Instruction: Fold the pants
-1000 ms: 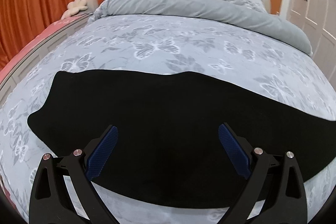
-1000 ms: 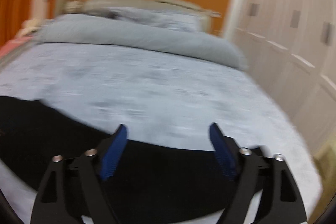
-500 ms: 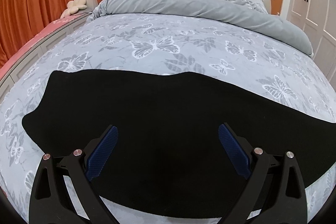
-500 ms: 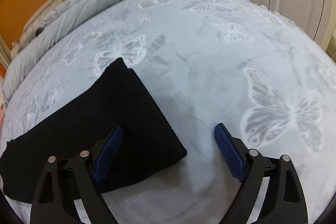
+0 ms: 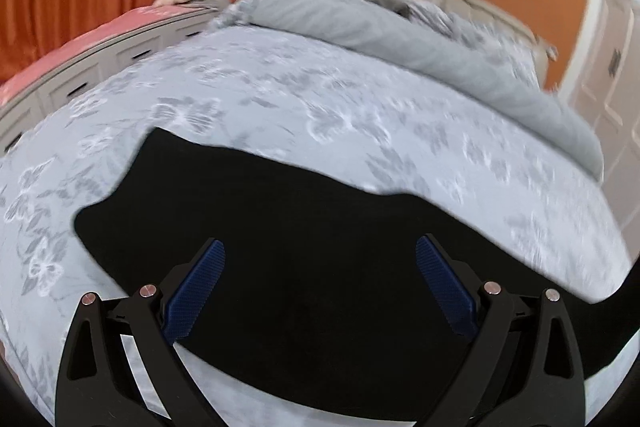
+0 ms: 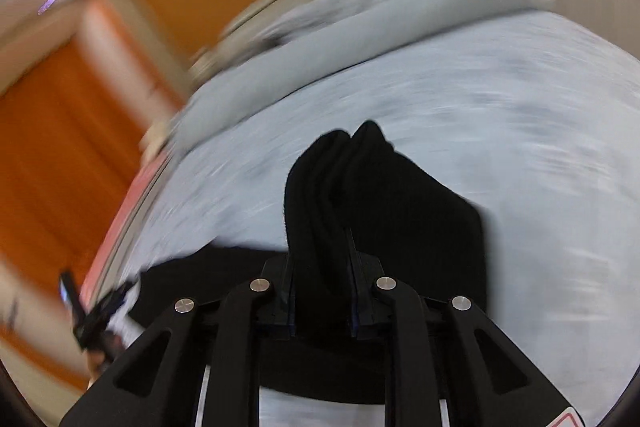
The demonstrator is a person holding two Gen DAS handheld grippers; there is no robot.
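Black pants (image 5: 304, 267) lay stretched across a bed (image 5: 328, 115) covered in a grey butterfly-print spread, as the right claw (image 6: 320, 291) pinched a bunched end of the garment and carried it raised above the covers. In the right wrist view, folds of black cloth stood up between the narrow jaws, and the rest of the pants (image 6: 400, 219) trailed down to the bed. The left claw (image 5: 320, 275) hung wide apart over the middle of the garment, gripping nothing, its blue pads (image 5: 200, 283) clear of the fabric. Both views were blurred, which suggested quick motion. The chief risk appeared to be the lifted end slipping from the pinch, since only a bunch of fabric sat between the jaws and a hard tug could pull it free. With the left claw holding nothing down, the body of the pants could also drag across the spread, so the fold would land crooked or wrinkled. A rolled grey duvet (image 5: 420, 39) lay well apart near the headboard.
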